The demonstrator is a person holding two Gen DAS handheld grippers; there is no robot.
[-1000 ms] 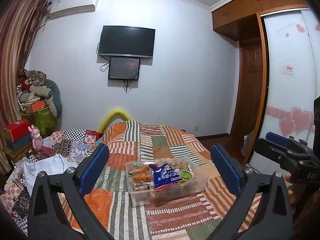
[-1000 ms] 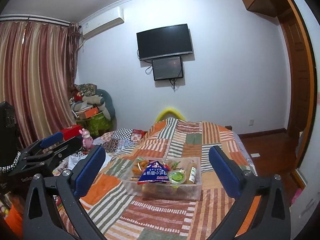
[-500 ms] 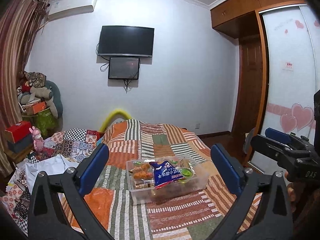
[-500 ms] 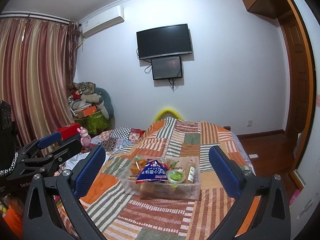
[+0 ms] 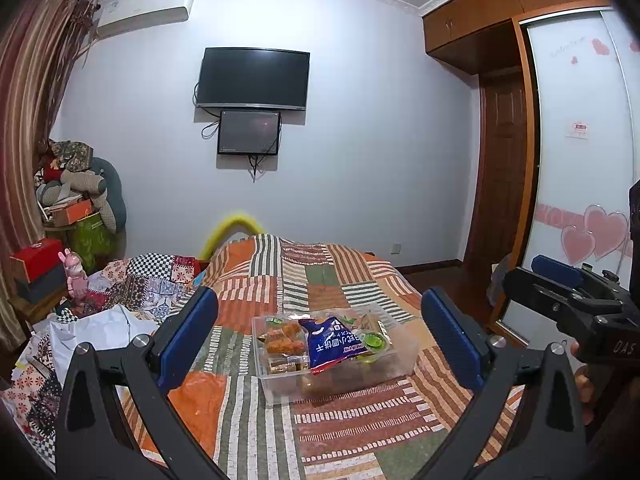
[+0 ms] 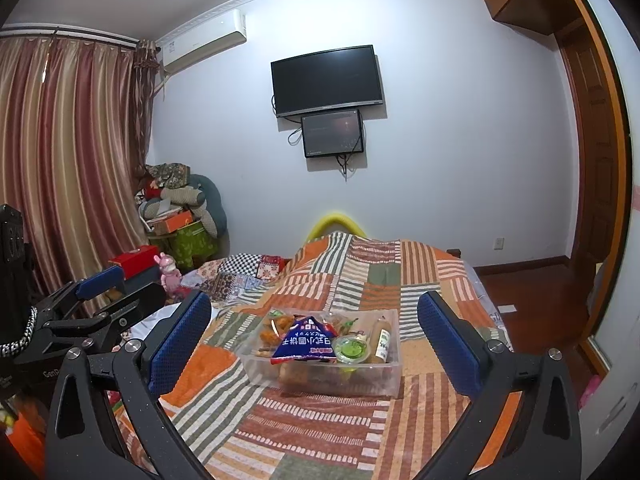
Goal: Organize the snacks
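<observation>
A clear plastic box (image 5: 401, 357) sits in the middle of a patchwork quilt on the bed (image 5: 316, 276). In it are a blue snack bag (image 5: 332, 340), orange packets (image 5: 282, 338) and a green jelly cup (image 5: 375, 340). My left gripper (image 5: 320, 340) hangs open above the near part of the bed, well short of the box. The right wrist view shows the same box (image 6: 344, 380), the blue bag (image 6: 308, 345), the green cup (image 6: 352, 350) and a small bottle (image 6: 382, 340). My right gripper (image 6: 314, 340) is open too, with nothing between its fingers.
Crumpled cloths and a white sheet (image 5: 104, 320) lie along the bed's left side. A pink toy (image 5: 74, 276) and boxes stand by the curtain. A wardrobe with heart stickers (image 5: 580, 200) and a wooden door are on the right. A TV (image 5: 254, 78) hangs on the far wall.
Both grippers have drifted only slightly while staying open. The box and snacks have not moved.
</observation>
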